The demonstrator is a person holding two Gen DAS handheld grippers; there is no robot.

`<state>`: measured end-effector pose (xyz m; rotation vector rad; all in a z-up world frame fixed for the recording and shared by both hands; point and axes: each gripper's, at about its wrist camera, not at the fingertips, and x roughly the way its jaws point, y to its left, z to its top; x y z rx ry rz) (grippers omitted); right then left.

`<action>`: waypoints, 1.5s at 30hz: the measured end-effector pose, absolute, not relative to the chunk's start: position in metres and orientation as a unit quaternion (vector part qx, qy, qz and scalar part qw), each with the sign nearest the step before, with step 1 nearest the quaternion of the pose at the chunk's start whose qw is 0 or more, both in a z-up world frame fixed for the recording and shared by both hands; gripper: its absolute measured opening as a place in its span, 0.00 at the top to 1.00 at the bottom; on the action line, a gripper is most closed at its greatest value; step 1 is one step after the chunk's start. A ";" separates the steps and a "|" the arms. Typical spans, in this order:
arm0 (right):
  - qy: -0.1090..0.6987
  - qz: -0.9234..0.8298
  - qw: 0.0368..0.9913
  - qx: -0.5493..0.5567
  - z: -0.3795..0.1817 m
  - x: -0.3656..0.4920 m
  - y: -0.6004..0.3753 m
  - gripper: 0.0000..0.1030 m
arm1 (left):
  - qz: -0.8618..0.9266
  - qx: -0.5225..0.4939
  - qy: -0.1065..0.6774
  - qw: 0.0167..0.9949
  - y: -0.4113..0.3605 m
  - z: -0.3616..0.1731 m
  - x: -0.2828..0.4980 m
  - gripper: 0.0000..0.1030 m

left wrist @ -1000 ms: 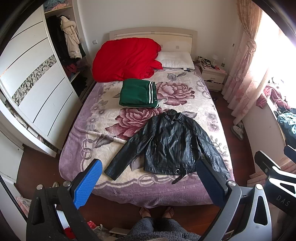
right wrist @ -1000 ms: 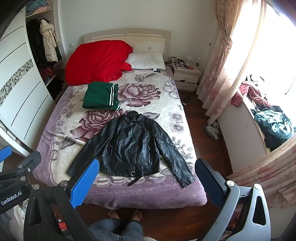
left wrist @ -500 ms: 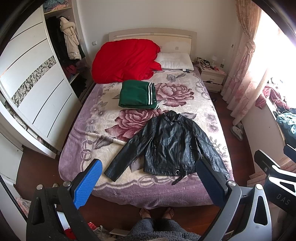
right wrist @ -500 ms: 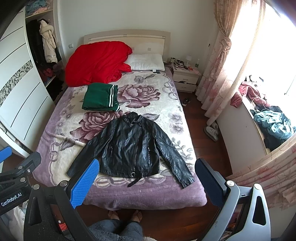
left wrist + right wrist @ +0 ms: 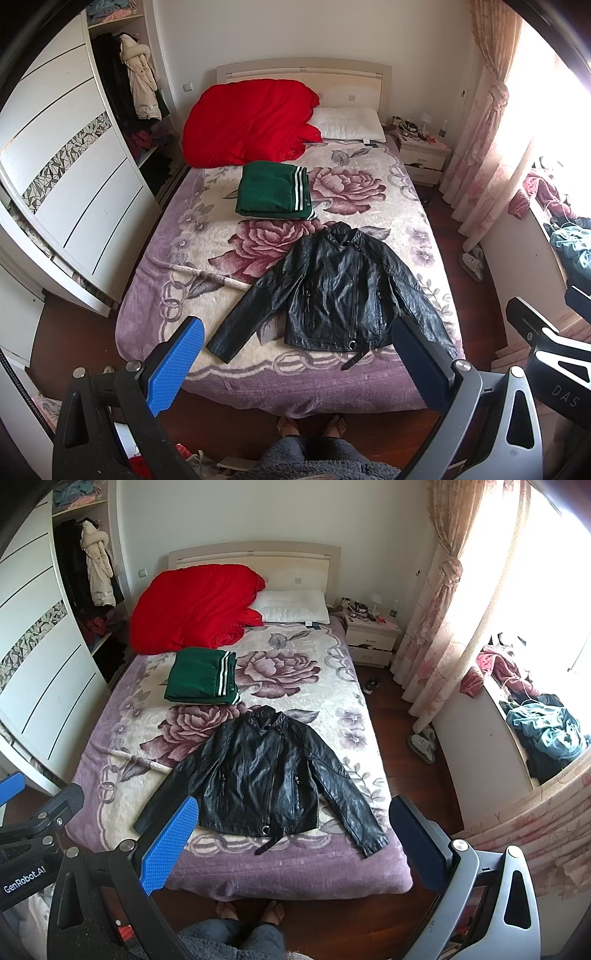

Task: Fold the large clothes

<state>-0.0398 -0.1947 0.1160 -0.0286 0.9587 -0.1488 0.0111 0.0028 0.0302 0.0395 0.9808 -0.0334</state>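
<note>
A black leather jacket lies flat and spread out, sleeves apart, on the near half of the bed; it also shows in the right wrist view. A folded green garment with white stripes lies behind it, also in the right wrist view. My left gripper is open and empty, held high above the foot of the bed. My right gripper is open and empty too, at the same height, to the right of the left one.
The bed has a floral blanket, a red duvet and a white pillow at the head. A white wardrobe stands left, a nightstand and curtains right. The person's bare feet stand at the bed's foot.
Both grippers have drifted slightly back and up, so the bed sits a little lower in view. Nothing on the bed has moved.
</note>
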 end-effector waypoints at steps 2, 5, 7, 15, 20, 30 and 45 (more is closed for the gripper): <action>0.460 -0.071 0.885 -0.013 0.116 -0.040 -0.195 0.00 | -0.016 0.019 0.471 0.882 0.003 0.031 0.012 0.00; 0.460 -0.072 0.885 -0.013 0.116 -0.040 -0.195 0.00 | -0.016 0.019 0.470 0.882 0.003 0.030 0.011 0.00; 0.460 -0.072 0.885 -0.013 0.118 -0.038 -0.194 0.00 | -0.016 0.019 0.470 0.882 0.003 0.031 0.011 0.00; 0.460 -0.072 0.885 -0.014 0.117 -0.040 -0.193 0.00 | -0.017 0.019 0.470 0.883 0.003 0.030 0.010 0.00; 0.458 -0.073 0.886 -0.014 0.116 -0.041 -0.193 0.00 | -0.016 0.019 0.469 0.883 0.003 0.029 0.010 0.00; 0.457 -0.071 0.886 -0.014 0.118 -0.041 -0.192 0.00 | -0.017 0.019 0.467 0.884 0.004 0.034 0.012 0.00; 0.456 -0.070 0.887 -0.014 0.122 -0.038 -0.189 0.00 | -0.020 0.017 0.469 0.883 -0.001 0.044 0.024 0.00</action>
